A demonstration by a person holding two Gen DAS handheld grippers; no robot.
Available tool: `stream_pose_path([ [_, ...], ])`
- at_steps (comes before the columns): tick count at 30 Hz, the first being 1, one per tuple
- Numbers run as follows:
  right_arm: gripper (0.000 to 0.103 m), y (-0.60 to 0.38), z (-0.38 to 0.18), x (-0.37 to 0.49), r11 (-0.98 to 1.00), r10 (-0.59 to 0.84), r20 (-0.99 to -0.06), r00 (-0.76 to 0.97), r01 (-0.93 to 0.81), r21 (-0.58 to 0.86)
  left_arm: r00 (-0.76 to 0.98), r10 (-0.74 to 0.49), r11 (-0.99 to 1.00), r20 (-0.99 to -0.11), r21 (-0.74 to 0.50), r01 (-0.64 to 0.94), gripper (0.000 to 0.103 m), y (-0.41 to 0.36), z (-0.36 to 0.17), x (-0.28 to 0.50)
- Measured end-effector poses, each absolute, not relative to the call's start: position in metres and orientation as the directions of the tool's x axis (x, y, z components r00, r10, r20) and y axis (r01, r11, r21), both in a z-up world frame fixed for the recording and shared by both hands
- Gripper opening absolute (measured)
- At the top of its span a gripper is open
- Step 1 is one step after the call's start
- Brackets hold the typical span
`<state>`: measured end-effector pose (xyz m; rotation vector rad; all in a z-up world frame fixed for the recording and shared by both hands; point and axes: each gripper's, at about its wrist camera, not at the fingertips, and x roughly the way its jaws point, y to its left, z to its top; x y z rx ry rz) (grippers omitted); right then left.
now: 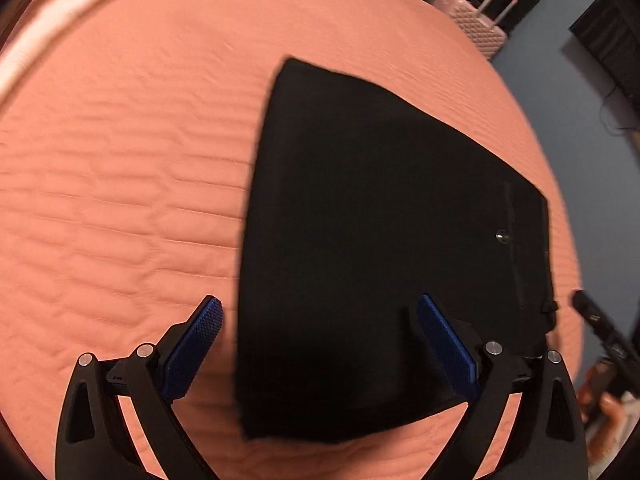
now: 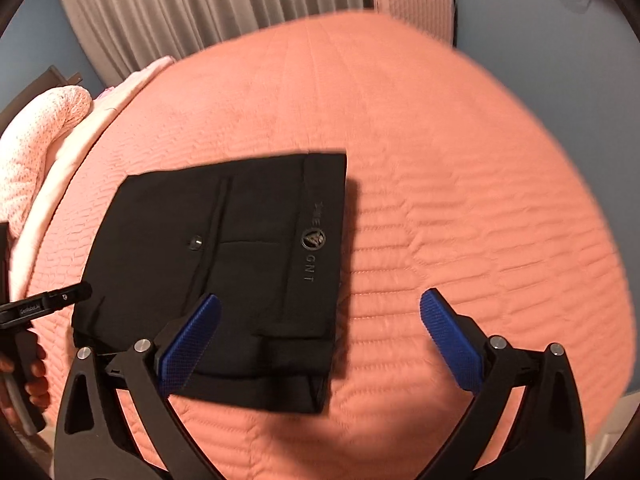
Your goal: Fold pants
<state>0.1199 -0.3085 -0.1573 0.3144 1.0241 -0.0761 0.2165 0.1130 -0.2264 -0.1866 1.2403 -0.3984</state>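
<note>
- Blue-padded fingers of the left hand-held gripper (image 1: pixel 320 344) stand wide apart above the near end of the black pants (image 1: pixel 384 240), clamped on nothing.
- Folded into a compact block, the pants lie flat on the salmon quilted bedspread (image 1: pixel 120 184) of the bed.
- In the right wrist view, the right hand-held gripper (image 2: pixel 320 340) also has its jaws spread fully and empty; its left pad (image 2: pixel 192 340) hangs over the pants' near right corner, its right pad over bare bedspread.
- On the pants' right edge, the waistband (image 2: pixel 320 240) shows a printed logo, with a small button (image 2: pixel 196 242) further left.
- Far beyond the bed stand a pink suitcase (image 1: pixel 476 20) and pale curtains (image 2: pixel 208 8).
- At far left a pale pink knitted blanket (image 2: pixel 36 144) is bunched.
</note>
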Motion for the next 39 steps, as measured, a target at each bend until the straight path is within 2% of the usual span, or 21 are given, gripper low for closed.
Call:
stream_pose_path([
  [5, 0.098, -0.326, -0.199, 0.133, 0.869, 0.287, -0.843, 0.454, 0.247, 0.428, 0.244, -0.393, 0.910, -0.887, -0.336, 0.242, 0.095, 0.108, -0.241, 0.220],
  [8, 0.098, -0.319, -0.201, 0.129, 0.880, 0.278, -0.829, 0.486, 0.217, 0.423, 0.244, -0.401, 0.900, -0.883, -0.331, 0.282, 0.091, 0.105, -0.239, 0.219],
  [11, 0.098, -0.308, -0.200, 0.130, 0.890, 0.296, -0.817, 0.496, 0.167, 0.424, 0.256, -0.401, 0.902, -0.880, -0.329, 0.279, 0.071, 0.106, -0.235, 0.221],
  [12, 0.098, -0.304, -0.199, 0.131, 0.888, 0.315, -0.810, 0.495, 0.149, 0.436, 0.259, -0.425, 0.894, -0.867, -0.356, 0.273, 0.048, 0.110, -0.233, 0.221],
  [13, 0.098, -0.301, -0.198, 0.132, 0.891, 0.318, -0.810, 0.494, 0.138, 0.434, 0.262, -0.446, 0.887, -0.856, -0.382, 0.259, 0.037, 0.114, -0.229, 0.222],
  [17, 0.096, -0.297, -0.199, 0.136, 0.901, 0.302, -0.821, 0.485, 0.135, 0.411, 0.237, -0.503, 0.859, -0.831, -0.453, 0.236, 0.030, 0.128, -0.230, 0.229],
  [19, 0.092, -0.303, -0.198, 0.132, 0.888, 0.323, -0.807, 0.494, 0.138, 0.439, 0.267, -0.501, 0.862, -0.823, -0.445, 0.243, 0.022, 0.134, -0.222, 0.228],
  [24, 0.090, -0.308, -0.195, 0.130, 0.869, 0.361, -0.790, 0.496, 0.130, 0.478, 0.287, -0.502, 0.863, -0.816, -0.450, 0.228, 0.024, 0.138, -0.223, 0.225],
  [27, 0.093, -0.304, -0.198, 0.137, 0.844, 0.407, -0.763, 0.502, 0.113, 0.524, 0.253, -0.495, 0.868, -0.831, -0.459, 0.190, 0.043, 0.135, -0.241, 0.229],
  [31, 0.092, -0.297, -0.201, 0.144, 0.855, 0.383, -0.772, 0.507, 0.123, 0.504, 0.233, -0.597, 0.798, -0.768, -0.600, 0.066, 0.045, 0.150, -0.254, 0.243],
  [33, 0.086, -0.298, -0.199, 0.144, 0.856, 0.382, -0.771, 0.509, 0.119, 0.503, 0.239, -0.613, 0.781, -0.753, -0.623, 0.041, 0.036, 0.149, -0.257, 0.244],
  [34, 0.059, -0.299, -0.198, 0.144, 0.862, 0.366, -0.780, 0.507, 0.131, 0.489, 0.246, -0.604, 0.790, -0.758, -0.611, 0.054, 0.024, 0.147, -0.255, 0.241],
  [35, 0.040, -0.304, -0.199, 0.144, 0.842, 0.393, -0.767, 0.507, 0.138, 0.522, 0.262, -0.593, 0.800, -0.762, -0.594, 0.084, 0.020, 0.143, -0.247, 0.237],
  [36, 0.034, -0.310, -0.199, 0.142, 0.813, 0.430, -0.745, 0.511, 0.140, 0.565, 0.280, -0.587, 0.805, -0.760, -0.583, 0.108, 0.013, 0.139, -0.240, 0.234],
  [39, 0.032, -0.309, -0.198, 0.143, 0.820, 0.436, -0.744, 0.507, 0.116, 0.560, 0.299, -0.560, 0.827, -0.773, -0.542, 0.150, 0.012, 0.132, -0.230, 0.230],
])
